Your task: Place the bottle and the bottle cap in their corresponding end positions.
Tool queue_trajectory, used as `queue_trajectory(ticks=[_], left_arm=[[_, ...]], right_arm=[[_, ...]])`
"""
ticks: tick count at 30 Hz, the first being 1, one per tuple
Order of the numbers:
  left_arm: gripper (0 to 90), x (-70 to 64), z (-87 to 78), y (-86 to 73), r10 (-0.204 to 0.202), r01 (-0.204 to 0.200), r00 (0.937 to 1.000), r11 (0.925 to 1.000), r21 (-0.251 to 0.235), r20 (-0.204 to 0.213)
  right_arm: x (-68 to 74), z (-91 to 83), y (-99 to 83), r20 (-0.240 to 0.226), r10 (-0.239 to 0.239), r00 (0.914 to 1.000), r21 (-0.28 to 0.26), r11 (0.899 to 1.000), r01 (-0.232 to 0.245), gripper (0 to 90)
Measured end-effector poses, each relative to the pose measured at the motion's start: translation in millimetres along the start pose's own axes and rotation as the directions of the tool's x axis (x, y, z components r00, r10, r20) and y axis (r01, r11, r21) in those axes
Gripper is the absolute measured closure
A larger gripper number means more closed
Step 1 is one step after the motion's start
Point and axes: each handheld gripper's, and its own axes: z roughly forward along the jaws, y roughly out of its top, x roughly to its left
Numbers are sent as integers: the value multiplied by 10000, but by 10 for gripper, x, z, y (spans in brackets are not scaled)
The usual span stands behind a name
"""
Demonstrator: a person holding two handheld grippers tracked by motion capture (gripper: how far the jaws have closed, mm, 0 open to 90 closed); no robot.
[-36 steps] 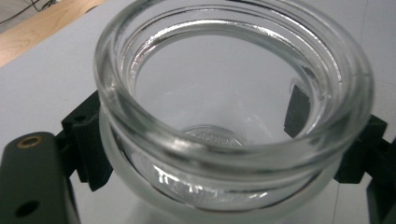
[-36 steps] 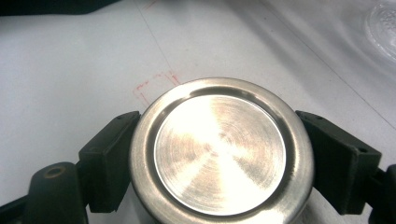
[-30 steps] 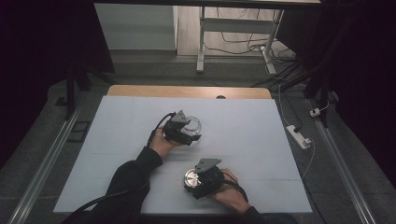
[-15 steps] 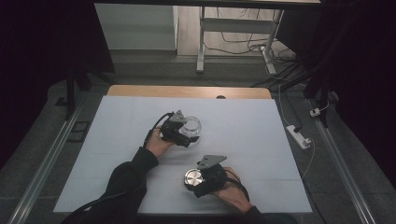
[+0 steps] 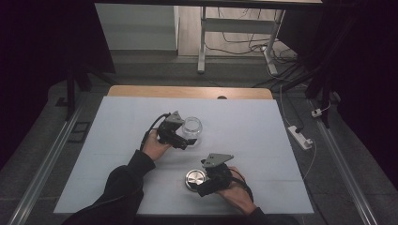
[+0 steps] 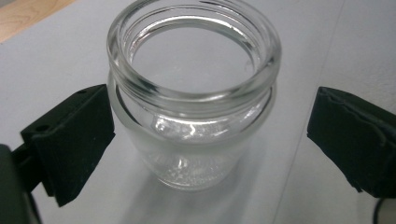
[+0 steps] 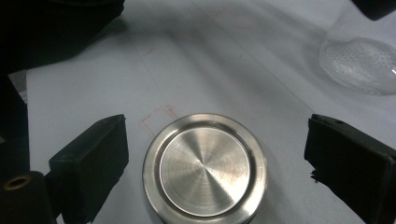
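Glass jar (image 5: 192, 130) stands upright and lidless near the middle of the high view, on the pale sheet that covers the desk (image 5: 117, 140). My left claw (image 5: 180, 143) sits just to its left there, held by the left hand (image 5: 155, 146). In the left gripper view the jar (image 6: 194, 93) fills the centre, its mouth open and nothing inside, with one black jaw close against its left wall and the other standing well off at the right edge of the frame, so I read that claw (image 6: 205, 135) as spread wide and not clamped on anything. Whether the near jaw actually touches the glass I cannot tell.

Lower in the high view, a round metal lid (image 5: 195, 178) lies flat on the sheet, with my right claw (image 5: 202, 185) and right hand (image 5: 237, 194) just to its right. In the right gripper view the lid (image 7: 205, 167) sits bottom centre between the two jaws, a gap on each side, wider at the right; that claw (image 7: 215, 154) is also spread apart, gripping nothing. The base of the jar (image 7: 362, 63) shows in the upper right of that frame, well apart from the lid. A faint reddish mark (image 7: 156, 116) is drawn on the sheet beside the lid's upper left.
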Motion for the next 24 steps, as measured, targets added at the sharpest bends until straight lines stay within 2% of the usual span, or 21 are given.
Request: queue_trajectory(ticks=[4,11,20,24], left_arm=[[0,-36,-49,-9,-33,33,10000,10000,-31,55],[0,-116,-150,-36,158,-158,9999,9998,94,-22],[0,-207,-310,-84,-18,28,9992,9997,-256,406],[0,-234,-385,-129,-252,284,9973,9985,-468,686]], right_arm=[[-9,-40,7,28,97,9999,-123,9999,-96,60],[-12,-77,12,23,95,10000,-204,9997,-94,53],[-28,-155,42,67,94,9999,-505,9987,-91,51],[-56,-178,47,-23,285,9996,-466,9985,-286,39]])
